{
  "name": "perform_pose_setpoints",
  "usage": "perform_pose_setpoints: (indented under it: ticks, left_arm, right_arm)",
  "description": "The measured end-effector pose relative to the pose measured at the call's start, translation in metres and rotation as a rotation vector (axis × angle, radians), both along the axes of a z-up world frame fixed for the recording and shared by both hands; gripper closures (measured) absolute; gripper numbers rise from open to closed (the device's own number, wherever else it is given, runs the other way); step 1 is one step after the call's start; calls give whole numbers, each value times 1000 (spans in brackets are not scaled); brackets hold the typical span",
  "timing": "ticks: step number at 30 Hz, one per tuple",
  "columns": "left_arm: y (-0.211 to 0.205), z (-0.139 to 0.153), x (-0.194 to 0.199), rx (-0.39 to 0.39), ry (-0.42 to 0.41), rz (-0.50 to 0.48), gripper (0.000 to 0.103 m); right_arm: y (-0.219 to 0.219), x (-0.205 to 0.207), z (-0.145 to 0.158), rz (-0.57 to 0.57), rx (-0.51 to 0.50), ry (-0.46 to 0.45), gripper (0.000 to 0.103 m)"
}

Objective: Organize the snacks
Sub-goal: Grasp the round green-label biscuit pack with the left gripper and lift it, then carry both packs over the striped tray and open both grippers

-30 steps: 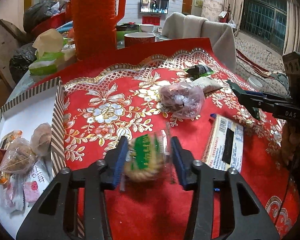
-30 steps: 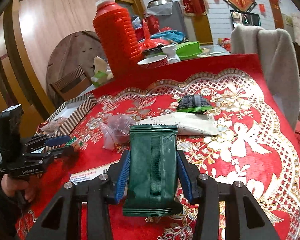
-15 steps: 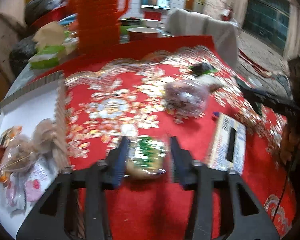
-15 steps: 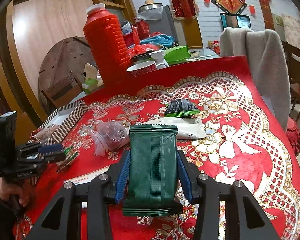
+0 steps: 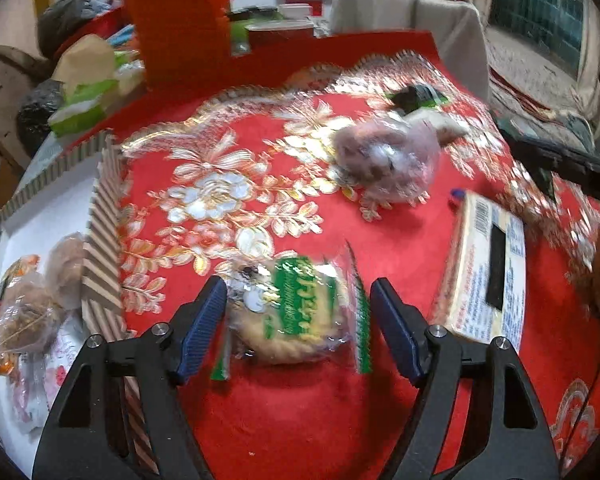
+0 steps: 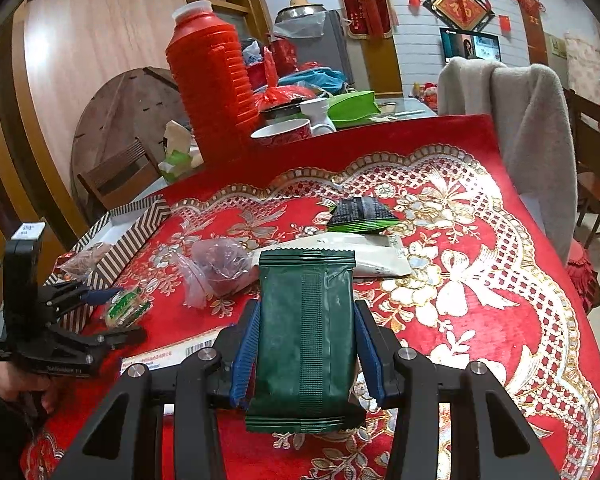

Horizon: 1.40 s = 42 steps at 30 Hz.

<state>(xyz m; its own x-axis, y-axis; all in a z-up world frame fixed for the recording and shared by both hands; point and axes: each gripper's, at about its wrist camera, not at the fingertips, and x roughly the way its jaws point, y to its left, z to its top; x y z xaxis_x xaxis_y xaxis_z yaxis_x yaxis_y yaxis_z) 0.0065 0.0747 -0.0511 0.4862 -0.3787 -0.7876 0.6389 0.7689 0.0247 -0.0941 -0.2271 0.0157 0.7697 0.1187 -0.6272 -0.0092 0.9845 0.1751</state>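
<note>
On the table, at the left edge of the red cloth (image 5: 300, 420), stands a shallow box (image 5: 100, 248) with striped walls and a white floor. Inside it lie several wrapped snacks: a clear bag of brown pieces (image 5: 24, 316), a pale round one behind it, and a pink-printed packet at the near end.

The left hand-held gripper (image 5: 296, 316) stands wide; its jaws have just been opening, and a biscuit packet (image 5: 296, 308) with a green label lies on the cloth between them, the pads clear of it, just outside the box wall.

The right hand-held gripper (image 6: 306, 354) is clamped on a dark green packet (image 6: 306, 336), held upright above the cloth. Beyond it lie a white packet (image 6: 340, 252), a small dark pouch (image 6: 360, 212) and a clear plastic bag (image 6: 216, 264).
</note>
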Motion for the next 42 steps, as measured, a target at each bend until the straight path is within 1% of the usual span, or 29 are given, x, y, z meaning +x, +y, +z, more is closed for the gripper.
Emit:
perform_pose_setpoints:
  ticks: [1,2,4,6,11,18,21,24,27,29,31,33,35,38,42]
  left_arm:
    - [3,0,3,-5,9,16,36]
    - [4,-1,4,-6,14,19,44]
    - [5,0,5,-1,12,29,47]
    - [3,1,0,16,-10,21,51]
    - [-1,4,-9,6,-18,-8,52]
    - [7,13,-4,-39,-17,8,52]
    - [13,26,-4,-77,-27,9,52]
    - [23,45,0,-120,-43,13,52]
    - [40,60,8,-125,-79,34,52]
    - [57,65,17,-129,-89,62,52]
    - [78,68,29,-162,-79,110,52]
    - [105,73,41,-210,-70,167,52]
    - [124,78,45,-228,-82,200,52]
    - [152,81,53,-241,-108,269,52]
    - [179,69,70,-234,-79,356,52]
  right_arm:
    - [1,0,0,3,-2,0,59]
    - [1,0,0,4,-4,0,59]
    - [0,0,0,1,1,-2,59]
    - [-3,0,0,-4,12,-5,59]
    - [-1,-1,2,16,18,-20,59]
    - [-1,-2,3,29,17,-36,59]
    - [2,-2,4,24,-4,-43,59]
    - [11,-1,7,14,-28,-65,59]
    - [25,1,7,24,-18,-64,59]
    - [38,2,8,41,-4,-70,59]
    - [55,5,11,60,7,-82,59]
    - [73,10,13,84,22,-100,59]
    - [92,16,12,108,38,-116,59]
    - [121,25,10,140,33,-122,59]
    - [156,41,9,179,57,-125,59]
